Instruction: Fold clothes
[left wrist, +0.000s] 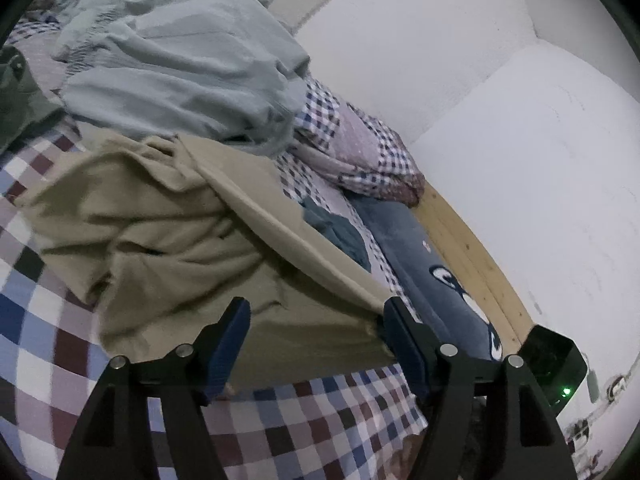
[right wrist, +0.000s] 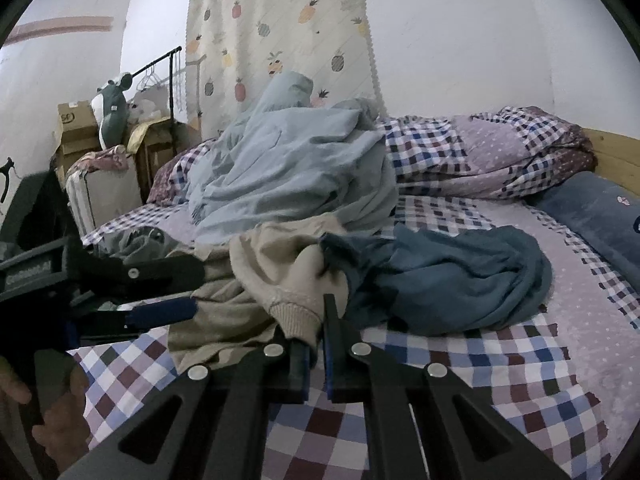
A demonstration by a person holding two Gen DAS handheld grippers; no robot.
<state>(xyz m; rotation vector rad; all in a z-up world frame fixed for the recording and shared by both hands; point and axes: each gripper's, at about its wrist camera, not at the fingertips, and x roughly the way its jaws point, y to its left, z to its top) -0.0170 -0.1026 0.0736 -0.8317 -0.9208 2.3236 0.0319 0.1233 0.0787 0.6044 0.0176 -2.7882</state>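
1. Left gripper [left wrist: 316, 340]: jaws spread wide over the beige garment [left wrist: 168, 236]. A taut edge of that cloth runs to the inner face of its right-hand finger; whether anything is pinched there cannot be told. In the right wrist view the same tool [right wrist: 160, 292] enters from the left, fingers parted, with a hand [right wrist: 60, 412] on its grip.

2. Right gripper [right wrist: 316, 344]: jaws pressed nearly together, pinching the ribbed cuff [right wrist: 296, 316] of the beige garment [right wrist: 256, 276].

3. Immediately below and ahead of both tools: the checked bedsheet [right wrist: 460, 364], bare and flat to the right of the right gripper. This is the widest open room.

4. Just beyond the right gripper's tips, slightly right: a crumpled teal garment [right wrist: 448, 276], touching the beige sleeve. It also shows past the taut beige edge in the left wrist view [left wrist: 340, 232].

5. Farther ahead: a heap of pale blue fabric [right wrist: 296, 172] overlapping the far edge of the beige garment.

6. To the right of the heap: a rolled checked quilt [right wrist: 480, 152], and nearer the tools a dark blue pillow [right wrist: 596, 208] along the wooden bed frame [left wrist: 468, 252], which marks the mattress edge against the white wall [left wrist: 540, 160].

7. Farthest, left of the right gripper: stacked boxes [right wrist: 76, 128], a clothes rack [right wrist: 172, 68] and a pineapple-print curtain [right wrist: 280, 28].
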